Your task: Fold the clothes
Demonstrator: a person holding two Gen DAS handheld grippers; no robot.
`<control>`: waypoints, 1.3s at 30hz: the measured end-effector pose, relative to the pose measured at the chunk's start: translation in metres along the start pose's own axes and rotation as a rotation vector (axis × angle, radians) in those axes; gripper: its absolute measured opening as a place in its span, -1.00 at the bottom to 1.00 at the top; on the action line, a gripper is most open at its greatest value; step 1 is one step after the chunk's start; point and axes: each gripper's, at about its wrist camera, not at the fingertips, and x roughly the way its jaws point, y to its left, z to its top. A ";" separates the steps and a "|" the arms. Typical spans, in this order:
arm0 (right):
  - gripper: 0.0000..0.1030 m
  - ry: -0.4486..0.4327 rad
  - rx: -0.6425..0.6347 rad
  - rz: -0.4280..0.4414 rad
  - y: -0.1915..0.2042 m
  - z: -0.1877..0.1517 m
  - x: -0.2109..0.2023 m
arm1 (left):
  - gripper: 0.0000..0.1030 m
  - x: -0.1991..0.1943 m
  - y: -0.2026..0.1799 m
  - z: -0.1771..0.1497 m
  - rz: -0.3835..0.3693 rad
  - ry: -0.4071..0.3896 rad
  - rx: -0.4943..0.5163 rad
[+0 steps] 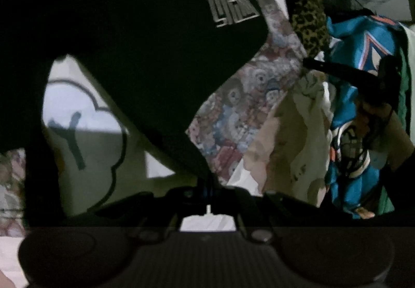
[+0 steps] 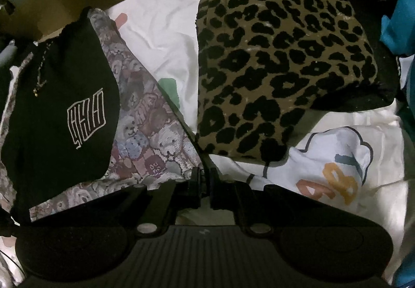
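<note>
**Colours and patterns, both wrist views**

Black garment (image 2: 59, 111) with a white outlined block logo (image 2: 85, 119). Leopard-print piece (image 2: 272, 54): tan ground, black spots. Teddy-bear print fabric (image 2: 145, 127) in muted mauve, grey, blue and cream. White sheet (image 2: 160, 36) with a salmon mark and a green mark. White fabric (image 2: 337, 158) with a dark-outlined cloud shape, letters in orange, mustard and slate blue. Jersey (image 1: 363, 60): teal blue with orange and white trim. Both grippers black.

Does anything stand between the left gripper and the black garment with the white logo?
Nothing visible does: the left gripper is shut on an edge of the black garment, which hangs in front of the teddy-bear print fabric.
</note>
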 end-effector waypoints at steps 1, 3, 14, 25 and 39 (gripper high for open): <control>-0.93 0.003 -0.005 -0.010 0.003 0.001 0.001 | -0.97 0.005 0.002 -0.001 0.002 0.006 -0.003; -0.93 0.014 -0.011 -0.023 0.005 0.002 0.007 | -0.97 0.014 0.005 -0.001 0.021 0.017 0.006; -0.67 0.038 0.049 -0.007 0.013 0.008 0.012 | -0.38 0.017 -0.001 0.001 0.104 0.038 0.062; -0.51 -0.057 0.047 0.052 0.035 0.006 -0.025 | -0.11 -0.090 0.027 0.000 0.226 -0.221 0.004; -0.51 -0.045 -0.013 0.179 0.088 0.002 -0.027 | -0.13 -0.157 0.087 -0.027 0.462 -0.353 -0.073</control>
